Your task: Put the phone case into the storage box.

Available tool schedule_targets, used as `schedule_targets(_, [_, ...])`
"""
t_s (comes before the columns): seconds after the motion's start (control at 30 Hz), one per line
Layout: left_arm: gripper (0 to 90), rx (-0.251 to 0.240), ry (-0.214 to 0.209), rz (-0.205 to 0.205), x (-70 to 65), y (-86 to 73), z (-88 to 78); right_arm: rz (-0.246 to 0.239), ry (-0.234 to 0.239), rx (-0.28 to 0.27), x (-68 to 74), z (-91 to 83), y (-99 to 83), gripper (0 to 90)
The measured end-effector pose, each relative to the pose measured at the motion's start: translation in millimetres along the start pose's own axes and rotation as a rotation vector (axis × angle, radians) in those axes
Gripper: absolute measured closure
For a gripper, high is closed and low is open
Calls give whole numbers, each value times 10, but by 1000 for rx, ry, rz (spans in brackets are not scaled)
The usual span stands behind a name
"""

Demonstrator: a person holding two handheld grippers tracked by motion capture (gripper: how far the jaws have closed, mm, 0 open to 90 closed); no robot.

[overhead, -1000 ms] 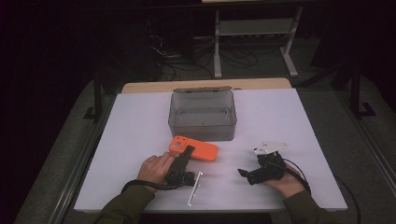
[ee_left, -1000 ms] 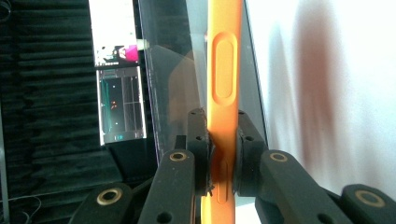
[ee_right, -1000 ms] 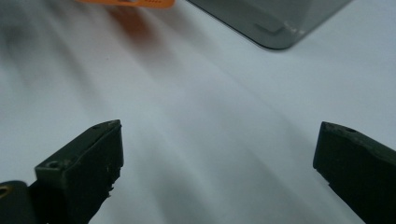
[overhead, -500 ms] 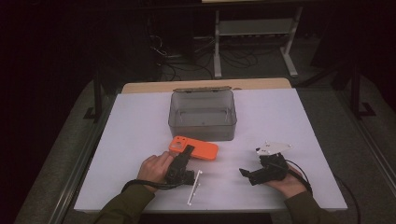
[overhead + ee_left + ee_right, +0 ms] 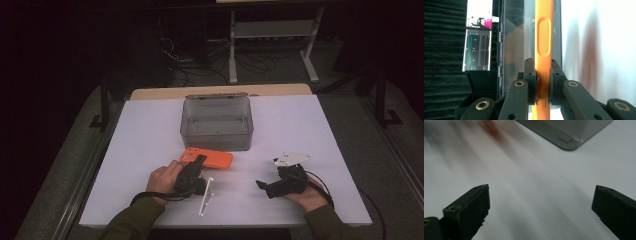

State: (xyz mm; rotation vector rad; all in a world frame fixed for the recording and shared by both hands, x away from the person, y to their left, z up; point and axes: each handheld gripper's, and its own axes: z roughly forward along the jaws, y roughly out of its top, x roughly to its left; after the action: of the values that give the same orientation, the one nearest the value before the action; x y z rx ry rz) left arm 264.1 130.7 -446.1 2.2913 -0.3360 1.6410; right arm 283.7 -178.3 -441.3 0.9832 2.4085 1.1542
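1. The orange phone case (image 5: 207,158) is lying flat on the white table (image 5: 150,130), just below centre of the high view, its long axis running left to right across the frame.
2. We are gripping it with the left gripper (image 5: 192,172), which is coming in from the lower left at the case's left end; in the left gripper view the two black jaws are pinching the case (image 5: 543,50) edge-on, pads pressing on both faces.
3. We are holding the right gripper (image 5: 272,186) at the lower right of the high view, well apart from the case. Its jaws are standing wide apart in the right gripper view, with bare table between them.
4. The left hand is plainly the nearer one, so we judge the coming move belongs to it.
5. The clear plastic bin (image 5: 216,124) is sitting just above the case in the high view, near it but not touching as far as we can tell; its corner (image 5: 571,141) is showing at the upper right of the right gripper view.
6. We are seeing nothing inside the bin.
7. A thin white stick (image 5: 205,196) is lying just right of the left gripper.
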Motion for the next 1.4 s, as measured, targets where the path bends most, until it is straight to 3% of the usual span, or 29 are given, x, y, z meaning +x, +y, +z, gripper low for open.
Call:
schedule_targets(0.3, [800,-9,-15,-55,31,-16,4,1,-1,-1,-3,0,-1,12])
schedule_targets(0.83, [800,-28,-64,-215,136,-98,12,-3,-4,3,0,2,-1,12])
schedule_targets(1.2, [800,-50,-88,-300,203,-131,3,-1,-3,1,1,1,-1,12])
schedule_targets(1.4, [800,-74,-109,-386,246,-164,5,-2,0,0,1,0,-1,12])
